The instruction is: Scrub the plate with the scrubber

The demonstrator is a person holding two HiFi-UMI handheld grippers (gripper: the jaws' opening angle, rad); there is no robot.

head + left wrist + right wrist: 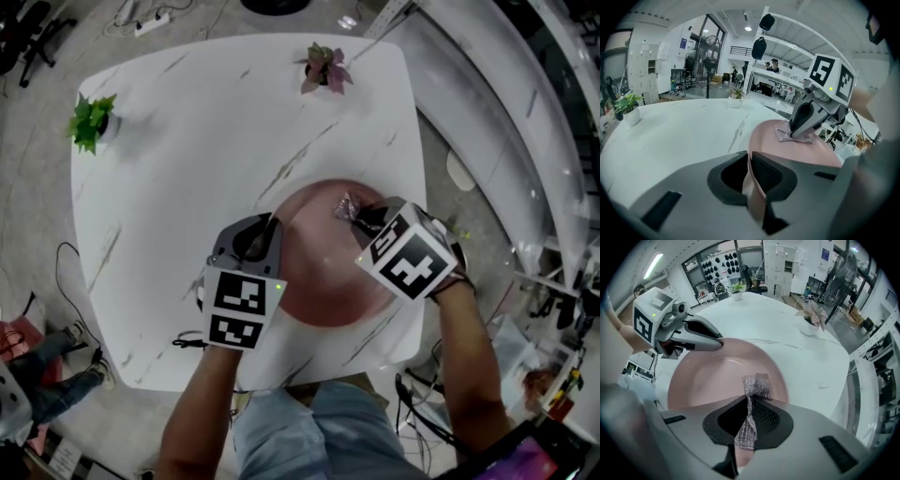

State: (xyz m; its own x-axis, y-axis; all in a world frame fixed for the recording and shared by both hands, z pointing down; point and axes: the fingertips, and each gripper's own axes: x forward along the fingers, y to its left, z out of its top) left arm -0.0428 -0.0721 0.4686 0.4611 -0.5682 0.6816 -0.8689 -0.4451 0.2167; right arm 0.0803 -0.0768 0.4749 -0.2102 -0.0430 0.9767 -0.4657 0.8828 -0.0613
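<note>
A pink plate [323,272] lies near the front right of the white marble table [206,141]. My left gripper [270,225] is shut on the plate's left rim [754,183]. My right gripper [361,217] is shut on a silvery mesh scrubber [347,205], whose free end rests on the plate's far right part. In the right gripper view the scrubber [753,401] is pinched between the jaws and spreads onto the plate [712,376]. The left gripper view shows the scrubber [790,132] under the right gripper [800,127].
A green potted plant [92,120] stands at the table's far left. A pinkish potted plant [323,67] stands at the far edge. The table's front edge is close below the plate. A cable [70,281] lies on the floor at left.
</note>
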